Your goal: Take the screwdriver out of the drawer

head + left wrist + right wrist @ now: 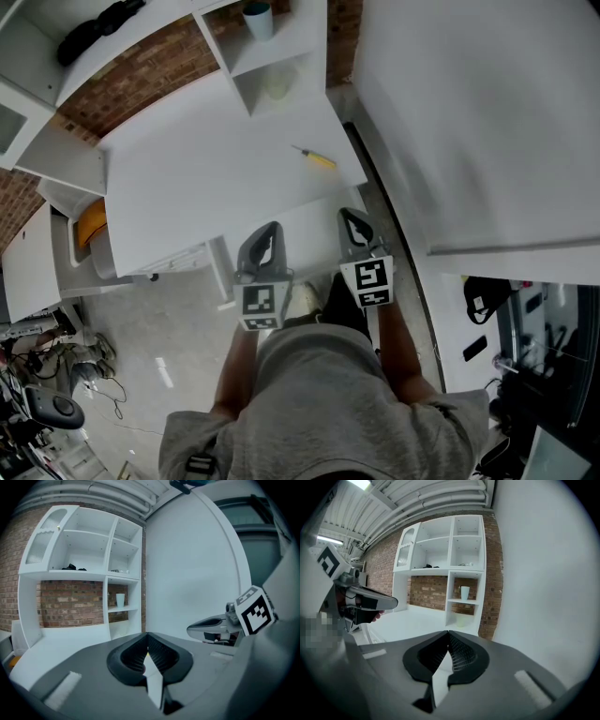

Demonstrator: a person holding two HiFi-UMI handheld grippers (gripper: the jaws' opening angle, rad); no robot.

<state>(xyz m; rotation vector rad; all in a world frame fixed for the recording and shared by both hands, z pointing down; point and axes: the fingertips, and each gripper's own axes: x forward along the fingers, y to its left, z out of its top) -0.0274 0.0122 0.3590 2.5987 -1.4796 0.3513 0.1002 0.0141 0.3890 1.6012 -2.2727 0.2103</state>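
A yellow-handled screwdriver (317, 158) lies on the white desk top (206, 178), near its right edge and well beyond both grippers. My left gripper (271, 231) is held at the desk's front edge, jaws shut and empty; in the left gripper view its pads (154, 656) meet with nothing between them. Just to its right, my right gripper (350, 217) is likewise shut and empty, and the right gripper view shows its pads (457, 654) closed together. Each gripper appears in the other's view: the right gripper (213, 627) and the left gripper (365, 603). No open drawer shows.
A white shelf unit (272, 66) stands at the desk's back with a pale cup (259, 19) in it. A large white panel (469, 122) rises close on the right. An orange object (91, 225) sits low at the left, with cables and gear (47, 394) on the floor.
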